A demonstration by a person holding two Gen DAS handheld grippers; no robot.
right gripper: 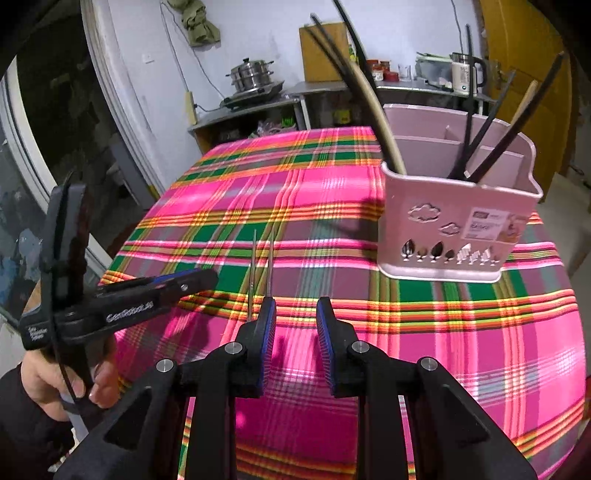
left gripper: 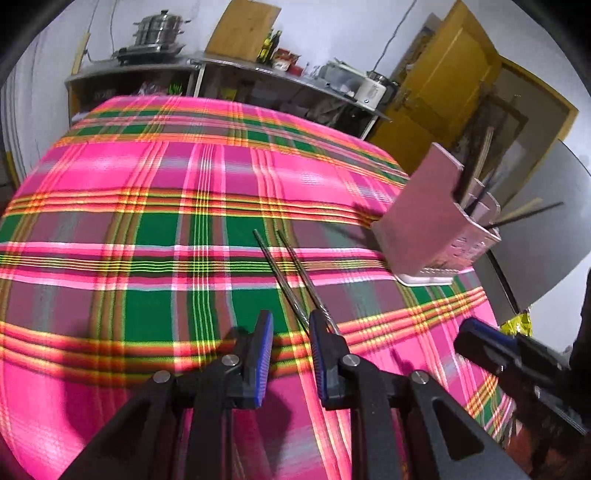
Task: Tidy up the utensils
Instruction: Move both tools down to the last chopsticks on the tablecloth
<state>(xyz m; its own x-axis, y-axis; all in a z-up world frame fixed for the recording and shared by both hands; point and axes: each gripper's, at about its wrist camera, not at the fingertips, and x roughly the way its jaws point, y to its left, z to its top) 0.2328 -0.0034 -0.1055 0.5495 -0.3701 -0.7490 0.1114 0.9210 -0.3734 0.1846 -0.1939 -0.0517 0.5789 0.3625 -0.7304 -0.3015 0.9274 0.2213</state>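
Two metal chopsticks (left gripper: pixel 291 277) lie side by side on the plaid tablecloth; they also show in the right wrist view (right gripper: pixel 260 269). My left gripper (left gripper: pixel 291 328) is open, its jaws just above their near ends, empty. My right gripper (right gripper: pixel 295 317) is open and empty, just right of the chopsticks' near ends. A pink utensil holder (right gripper: pixel 454 229) stands upright at the right, with several dark and wooden chopsticks (right gripper: pixel 480 147) in its compartments. It also shows in the left wrist view (left gripper: pixel 432 221).
The pink, green and yellow plaid tablecloth (left gripper: pixel 147 221) covers the table. Behind it stands a metal shelf with a steel steamer pot (left gripper: pixel 159 31) and a kettle (right gripper: pixel 465 72). A yellow door (left gripper: pixel 443 92) is at the far right.
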